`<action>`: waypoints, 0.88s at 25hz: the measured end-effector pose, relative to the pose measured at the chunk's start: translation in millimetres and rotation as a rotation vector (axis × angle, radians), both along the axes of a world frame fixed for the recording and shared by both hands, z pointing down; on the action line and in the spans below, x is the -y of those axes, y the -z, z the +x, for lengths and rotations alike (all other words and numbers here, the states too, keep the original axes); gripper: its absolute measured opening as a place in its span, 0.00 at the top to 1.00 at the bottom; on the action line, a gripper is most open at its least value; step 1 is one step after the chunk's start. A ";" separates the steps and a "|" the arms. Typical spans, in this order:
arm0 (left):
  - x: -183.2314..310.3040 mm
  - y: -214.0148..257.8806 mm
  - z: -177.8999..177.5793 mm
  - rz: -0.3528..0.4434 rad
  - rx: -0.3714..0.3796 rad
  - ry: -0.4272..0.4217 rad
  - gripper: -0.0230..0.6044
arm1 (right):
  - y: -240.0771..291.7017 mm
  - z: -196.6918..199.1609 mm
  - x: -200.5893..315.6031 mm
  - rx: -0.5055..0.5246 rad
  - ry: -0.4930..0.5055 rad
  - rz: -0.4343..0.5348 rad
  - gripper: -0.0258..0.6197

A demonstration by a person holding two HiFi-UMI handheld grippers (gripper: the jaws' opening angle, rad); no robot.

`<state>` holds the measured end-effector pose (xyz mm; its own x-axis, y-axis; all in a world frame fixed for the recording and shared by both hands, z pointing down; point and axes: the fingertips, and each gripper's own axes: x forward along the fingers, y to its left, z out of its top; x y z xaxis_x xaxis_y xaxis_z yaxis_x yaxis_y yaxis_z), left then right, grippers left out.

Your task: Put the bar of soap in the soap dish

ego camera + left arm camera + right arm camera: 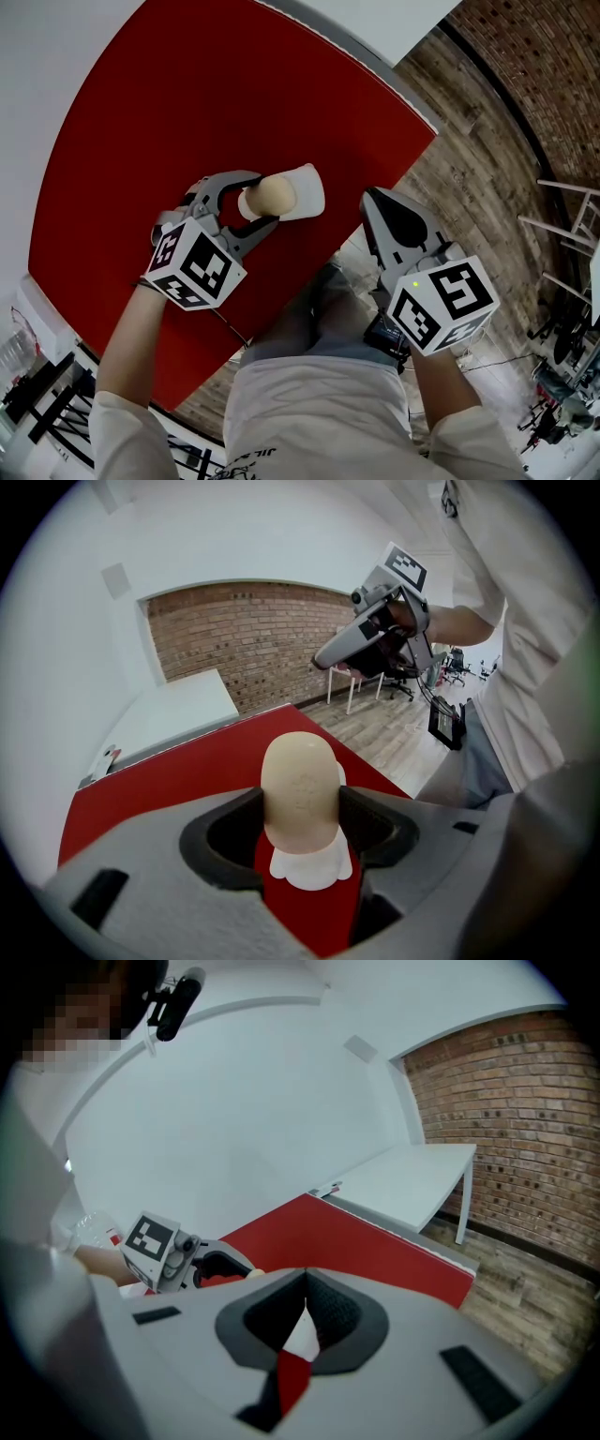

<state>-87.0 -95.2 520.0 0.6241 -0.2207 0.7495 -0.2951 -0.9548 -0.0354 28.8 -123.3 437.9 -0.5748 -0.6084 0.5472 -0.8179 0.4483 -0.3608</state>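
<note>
A beige bar of soap (269, 195) (300, 794) stands on end between the jaws of my left gripper (251, 202) (300, 829), which is shut on it. The white soap dish (307, 190) (309, 868) lies on the red table (187, 112) right under and beyond the soap; whether the soap touches it I cannot tell. My right gripper (372, 199) (305, 1299) hangs to the right at the table's near edge, shut with nothing in it. It also shows in the left gripper view (370, 635), raised above the floor.
The red table's edge (375, 202) runs diagonally past my right gripper, with wooden floor (469, 169) beyond it. A white table (412, 1180) and a brick wall (506, 1119) stand farther off. The person's legs (319, 328) are close to the near edge.
</note>
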 end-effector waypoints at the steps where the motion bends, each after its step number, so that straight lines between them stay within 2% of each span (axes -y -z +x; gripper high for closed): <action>1: -0.2 -4.5 2.5 -0.007 0.005 -0.008 0.55 | -2.4 1.4 0.0 0.000 -0.001 -0.003 0.95; 16: -6.8 -41.1 16.5 -0.047 0.057 -0.074 0.55 | -19.8 9.9 -7.6 0.001 -0.019 -0.031 0.95; 22: -7.6 -51.1 15.5 -0.061 0.067 -0.074 0.55 | -23.2 11.7 -10.9 0.004 -0.029 -0.036 0.95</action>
